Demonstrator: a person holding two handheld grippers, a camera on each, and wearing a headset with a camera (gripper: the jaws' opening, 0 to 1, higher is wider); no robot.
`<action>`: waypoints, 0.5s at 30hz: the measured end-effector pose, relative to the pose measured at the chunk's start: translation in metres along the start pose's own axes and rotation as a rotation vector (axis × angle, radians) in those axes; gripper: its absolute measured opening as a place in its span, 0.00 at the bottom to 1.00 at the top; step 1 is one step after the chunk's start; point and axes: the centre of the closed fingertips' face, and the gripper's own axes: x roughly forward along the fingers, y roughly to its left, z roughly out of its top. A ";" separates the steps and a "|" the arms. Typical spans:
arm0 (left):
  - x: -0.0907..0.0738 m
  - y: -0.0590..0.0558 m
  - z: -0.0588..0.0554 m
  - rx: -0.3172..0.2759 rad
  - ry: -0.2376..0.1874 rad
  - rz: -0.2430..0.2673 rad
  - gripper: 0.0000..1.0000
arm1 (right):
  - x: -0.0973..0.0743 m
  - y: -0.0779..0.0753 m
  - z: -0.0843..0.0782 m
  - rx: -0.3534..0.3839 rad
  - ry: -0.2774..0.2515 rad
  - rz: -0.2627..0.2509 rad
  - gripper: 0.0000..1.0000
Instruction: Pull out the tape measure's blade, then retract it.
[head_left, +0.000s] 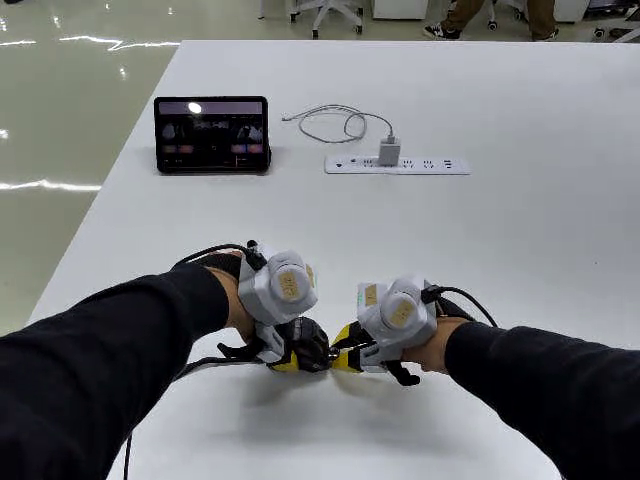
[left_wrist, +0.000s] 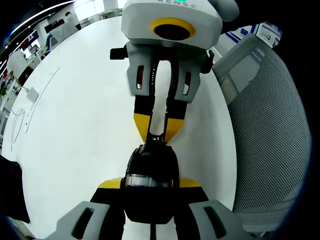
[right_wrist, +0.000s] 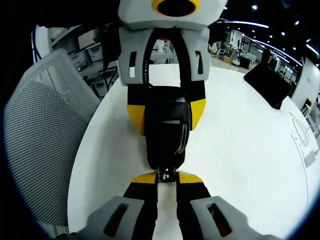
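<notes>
Left gripper (left_wrist: 151, 186) is seen clamped across the tape measure (left_wrist: 150, 159), held low at the near edge of the white table (head_left: 420, 250). The right gripper (right_wrist: 167, 179) is pinched shut on the blade's metal end hook (right_wrist: 166, 172). No blade is yet drawn out. The pull is judged best made straight and level, directly away from the slot, with the left side kept steady. The tape measure is rounded, black and rubbery-looking. The hook is thin and could easily be slipped from the yellow pads (right_wrist: 144, 178).
</notes>
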 end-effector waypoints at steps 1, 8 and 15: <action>0.000 0.000 0.000 -0.003 -0.004 -0.001 0.33 | -0.001 0.000 -0.001 0.000 0.004 0.003 0.08; 0.000 0.000 0.000 -0.010 -0.011 0.001 0.34 | -0.004 0.000 -0.005 -0.055 0.015 0.018 0.11; 0.000 0.000 0.000 -0.006 -0.006 0.006 0.34 | 0.004 0.001 0.003 -0.046 0.026 0.028 0.13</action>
